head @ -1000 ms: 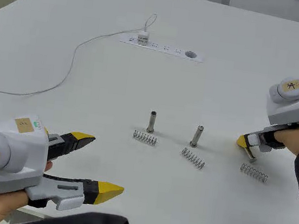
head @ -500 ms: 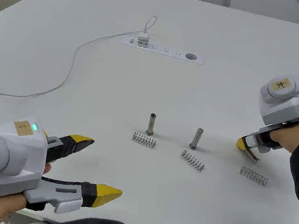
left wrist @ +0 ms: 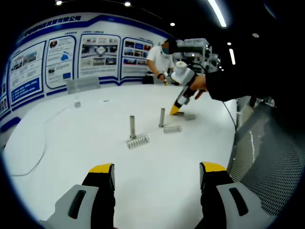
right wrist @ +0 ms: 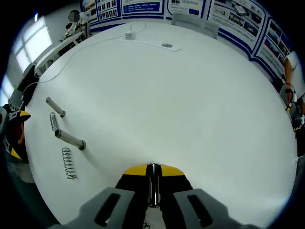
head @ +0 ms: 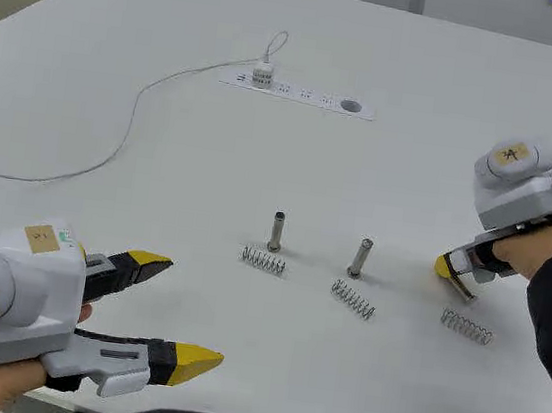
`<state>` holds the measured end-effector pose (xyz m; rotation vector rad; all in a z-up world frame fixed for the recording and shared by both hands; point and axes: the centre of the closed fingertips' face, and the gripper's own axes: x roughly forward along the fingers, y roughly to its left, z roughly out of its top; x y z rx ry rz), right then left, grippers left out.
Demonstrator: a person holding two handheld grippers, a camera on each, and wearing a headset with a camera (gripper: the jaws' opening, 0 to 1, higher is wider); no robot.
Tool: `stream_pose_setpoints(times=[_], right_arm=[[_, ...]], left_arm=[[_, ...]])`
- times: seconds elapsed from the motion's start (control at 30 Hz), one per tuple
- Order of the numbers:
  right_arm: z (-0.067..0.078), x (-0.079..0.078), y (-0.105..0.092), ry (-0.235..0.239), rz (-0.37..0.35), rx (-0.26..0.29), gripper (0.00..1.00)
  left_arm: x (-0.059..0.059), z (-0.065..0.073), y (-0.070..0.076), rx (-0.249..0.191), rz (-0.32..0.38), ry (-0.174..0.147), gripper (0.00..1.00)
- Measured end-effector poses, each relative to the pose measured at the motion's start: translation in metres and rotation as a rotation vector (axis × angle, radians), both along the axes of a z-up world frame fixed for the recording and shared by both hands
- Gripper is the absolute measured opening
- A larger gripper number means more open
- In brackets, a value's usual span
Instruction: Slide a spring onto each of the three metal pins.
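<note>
White surface (head: 420,103) runs wide and mostly bare, with a power strip (head: 300,92) and its cable (head: 138,99) at the far side. Two metal pins stand upright near the middle, the left pin (head: 277,231) and the middle pin (head: 360,256). Each has a spring lying just in front of it: the left spring (head: 263,260) and the middle spring (head: 353,299). A third spring (head: 467,327) lies flat to the right.

Just beyond that spring, the right gripper (head: 452,274) has its jaws closed on the third pin (right wrist: 152,183), which slants down toward the surface. Whether its end touches cannot be told. The left gripper (head: 187,312) hangs at the near left, jaws wide apart and holding nothing.

The step in hand looks to be setting this pin up for its spring. To do it well:

- Bring the pin truly vertical before letting go, since a slim pin released on a slant will likely topple and roll.
- Place it just beside the third spring, well apart from the middle pin, so the jaws have room.
- Open slowly and draw straight back.
- Grip the spring lightly by its side, so the coils do not crush.
</note>
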<state>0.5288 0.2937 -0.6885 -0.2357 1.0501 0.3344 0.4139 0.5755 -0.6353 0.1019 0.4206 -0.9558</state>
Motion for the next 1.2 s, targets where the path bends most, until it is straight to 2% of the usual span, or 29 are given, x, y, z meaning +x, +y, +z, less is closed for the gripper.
stream_pose_setpoints(times=[0.1,0.2,0.27,0.33,0.47,0.87,1.2], right_arm=[[0.001,0.000,-0.002,-0.019,-0.020,0.029,0.09],[0.007,0.000,-0.002,-0.065,-0.035,0.040,0.08],[0.012,-0.002,0.002,-0.069,-0.033,0.057,0.08],[0.018,-0.004,0.004,-0.089,-0.014,0.042,0.09],[0.026,-0.011,0.000,-0.115,-0.015,0.046,0.09],[0.043,-0.027,-0.007,-0.176,-0.028,0.053,0.09],[0.048,-0.039,-0.010,-0.202,-0.049,0.084,0.09]], left_arm=[[0.000,0.001,0.000,0.002,-0.002,-0.004,0.74],[-0.002,0.006,0.000,0.005,-0.006,-0.015,0.74],[-0.001,0.009,0.001,0.003,-0.006,-0.020,0.74],[-0.001,0.010,0.001,0.006,-0.008,-0.024,0.74],[-0.001,0.012,-0.002,0.005,-0.017,-0.032,0.74],[0.000,0.016,-0.005,0.005,-0.026,-0.041,0.74],[-0.001,0.019,-0.007,0.012,-0.034,-0.049,0.74]])
